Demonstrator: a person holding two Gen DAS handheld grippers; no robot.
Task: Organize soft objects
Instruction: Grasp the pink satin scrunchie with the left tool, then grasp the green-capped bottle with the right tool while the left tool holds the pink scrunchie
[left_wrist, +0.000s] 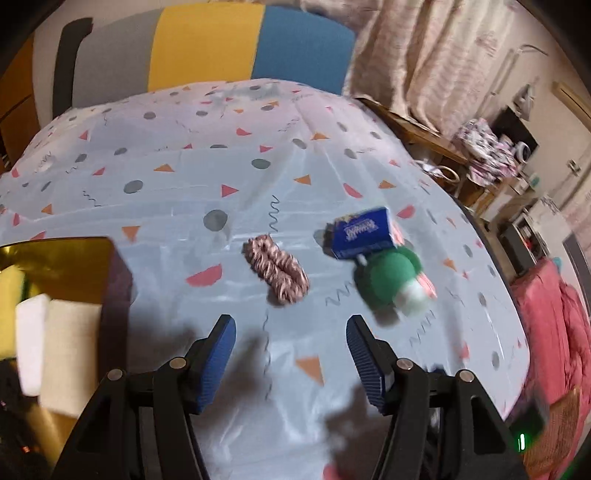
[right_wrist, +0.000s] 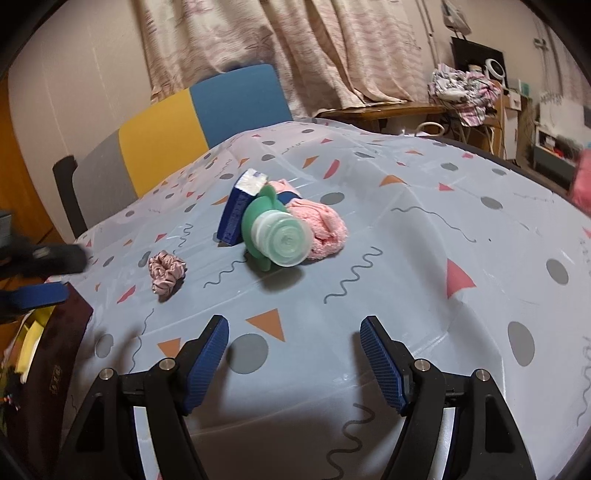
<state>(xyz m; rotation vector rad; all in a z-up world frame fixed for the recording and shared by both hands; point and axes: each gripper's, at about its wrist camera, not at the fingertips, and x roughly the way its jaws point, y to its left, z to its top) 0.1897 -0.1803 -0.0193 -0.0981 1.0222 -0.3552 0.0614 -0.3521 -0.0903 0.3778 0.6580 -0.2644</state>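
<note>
A pink striped scrunchie (left_wrist: 277, 273) (right_wrist: 166, 271) lies on the patterned tablecloth (left_wrist: 184, 173), just ahead of my left gripper (left_wrist: 290, 323). That gripper is open with nothing between its blue pads. To the scrunchie's right sit a blue tissue pack (left_wrist: 364, 232) (right_wrist: 234, 218), a green bottle with a clear cap (left_wrist: 391, 280) (right_wrist: 275, 236) and a folded pink towel (right_wrist: 325, 227), all bunched together. My right gripper (right_wrist: 294, 325) hovers open over bare cloth in front of this pile, holding nothing. In the right wrist view the left gripper (right_wrist: 44, 277) shows blurred at the left edge.
A dark box with a gold lining (left_wrist: 74, 254) (right_wrist: 62, 332) stands at the table's left edge, with white and beige cloths (left_wrist: 55, 350) inside. A grey, yellow and blue chair (right_wrist: 192, 118) is behind the table. A pink blanket (left_wrist: 554, 325) lies beyond the right edge.
</note>
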